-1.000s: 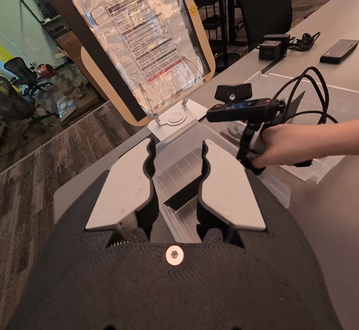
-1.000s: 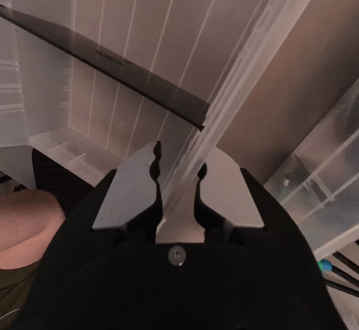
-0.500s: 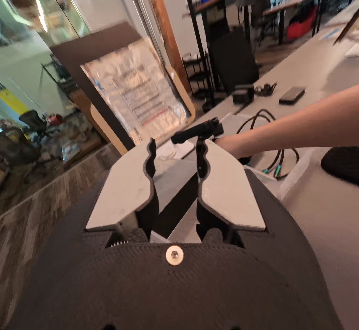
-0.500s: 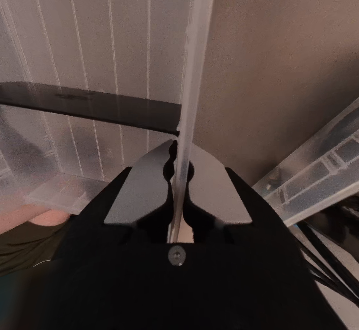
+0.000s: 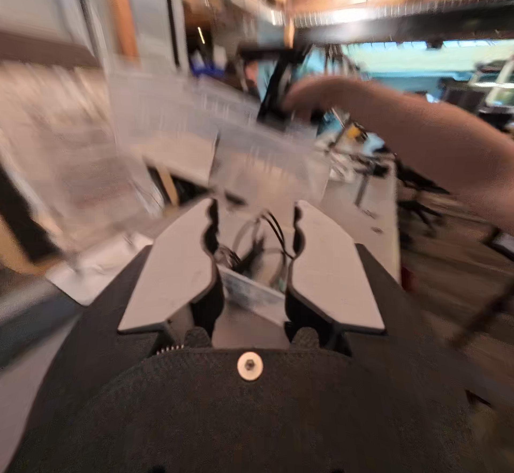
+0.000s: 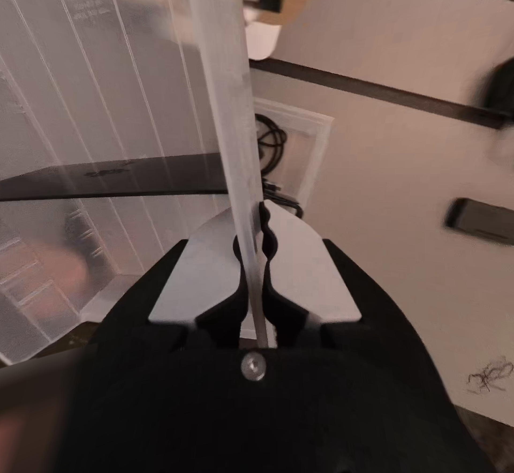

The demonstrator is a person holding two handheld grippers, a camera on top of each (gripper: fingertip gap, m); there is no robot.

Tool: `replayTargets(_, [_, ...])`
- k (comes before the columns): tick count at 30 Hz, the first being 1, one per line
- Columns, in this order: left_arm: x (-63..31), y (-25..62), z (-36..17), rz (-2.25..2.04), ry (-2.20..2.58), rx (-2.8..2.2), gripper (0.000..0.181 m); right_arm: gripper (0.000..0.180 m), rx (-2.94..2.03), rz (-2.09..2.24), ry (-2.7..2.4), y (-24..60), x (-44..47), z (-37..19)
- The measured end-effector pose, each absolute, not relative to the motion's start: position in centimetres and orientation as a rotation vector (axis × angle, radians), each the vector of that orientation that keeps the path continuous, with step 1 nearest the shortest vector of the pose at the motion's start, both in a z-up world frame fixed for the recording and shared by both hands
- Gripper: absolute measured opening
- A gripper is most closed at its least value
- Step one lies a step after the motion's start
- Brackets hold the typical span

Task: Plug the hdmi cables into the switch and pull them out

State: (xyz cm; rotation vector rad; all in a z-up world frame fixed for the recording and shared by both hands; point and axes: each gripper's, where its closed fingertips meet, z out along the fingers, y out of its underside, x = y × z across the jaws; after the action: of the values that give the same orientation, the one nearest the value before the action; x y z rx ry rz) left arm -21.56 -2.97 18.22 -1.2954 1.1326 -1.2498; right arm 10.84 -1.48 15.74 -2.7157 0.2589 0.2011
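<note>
My right gripper (image 6: 254, 209) is shut on the rim of a clear plastic lid (image 6: 111, 98) and holds it tilted up off a clear bin (image 6: 319, 137). Black HDMI cables (image 6: 271, 137) lie coiled in the bin below. A flat black strip (image 6: 111, 178) shows on or through the lid. My left gripper (image 5: 254, 209) is open and empty and points at the bin (image 5: 250, 290), where the cables (image 5: 272, 226) show between its fingers. The raised lid (image 5: 167, 131) is a blur at upper left of the left wrist view. I see no switch clearly.
A person's arm (image 5: 417, 139) reaches across above the bin in the left wrist view. A flat black device (image 6: 481, 222) lies on the pale table right of the bin, beyond a dark seam (image 6: 389, 92). A pen scribble (image 6: 489, 379) marks the table.
My right gripper closed on the lid's rim and lifted the lid up off the bin. My left gripper stayed open and swung right and up, now facing the opened bin.
</note>
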Motion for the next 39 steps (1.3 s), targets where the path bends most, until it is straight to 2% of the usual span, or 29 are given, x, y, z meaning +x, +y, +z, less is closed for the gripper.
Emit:
replayTargets(2, [-17.1,-1.5,12.8,-1.346,1.246,-1.568,0.074,0.005,-2.637,0.117,0.421,-4.9,16.6,15.8])
replayTargets(4, [-12.6,-0.3,7.8,-1.394,1.271,-1.762,0.080,0.005,-2.565,0.065,0.602,-8.6,21.5,14.6])
replayTargets(6, [-9.1,0.6,3.1,-1.333,1.294,-1.877,0.069,0.004,-2.529,0.005,0.750,-12.2,25.3,12.4])
replayTargets(9, [-6.6,1.5,-2.3,-1.099,1.342,-1.984,0.076,0.004,-2.520,-0.033,0.905,-16.8,29.0,7.9])
replayTargets(13, [-5.3,-1.1,-6.5,-1.090,1.494,-2.111,0.085,0.004,-2.575,0.029,1.062,-21.3,31.0,1.3])
replayTargets(15, [-5.4,-1.4,-8.5,-0.951,1.636,-2.099,0.067,0.004,-2.624,0.060,1.091,-22.6,31.2,-1.5])
replayTargets(16, [-5.4,-1.0,-9.0,-0.857,1.682,-2.074,0.075,0.004,-2.652,0.075,1.096,-23.1,31.1,-2.8])
replayTargets(17, [-5.4,-0.9,-8.9,-0.838,1.702,-2.054,0.072,0.005,-2.682,0.086,1.089,-23.5,31.0,-3.8])
replayTargets(20, [-5.9,-1.4,-8.9,-0.841,1.767,-2.088,0.059,0.005,-2.764,0.101,1.057,-24.0,30.5,-6.2])
replayTargets(22, [-7.0,-1.4,-8.8,-0.859,1.849,-2.107,0.037,0.005,-2.797,0.104,1.039,-23.9,30.2,-7.1])
replayTargets(23, [-8.0,-0.7,-8.7,-0.823,1.883,-2.114,0.031,0.005,-2.807,0.108,1.030,-23.8,30.0,-7.5])
replayTargets(27, [-13.8,4.7,-8.3,-0.646,1.881,-2.207,0.013,0.005,-2.813,0.147,1.005,-22.9,29.2,-8.4])
replayTargets(30, [-18.3,10.1,-8.2,-0.577,1.686,-2.309,0.004,0.005,-2.799,0.198,0.979,-21.6,28.3,-9.2])
replayTargets(32, [-21.4,13.4,-8.1,-0.548,1.531,-2.365,0.007,0.004,-2.806,0.239,0.962,-20.6,27.5,-9.9])
replayTargets(34, [-24.8,15.2,-8.1,-0.553,1.455,-2.401,0.020,0.005,-2.831,0.267,0.932,-19.7,26.7,-10.9])
replayTargets(39, [-31.6,17.0,-7.8,-0.785,1.152,-2.539,0.008,0.005,-2.946,0.235,0.846,-18.1,25.3,-13.3])
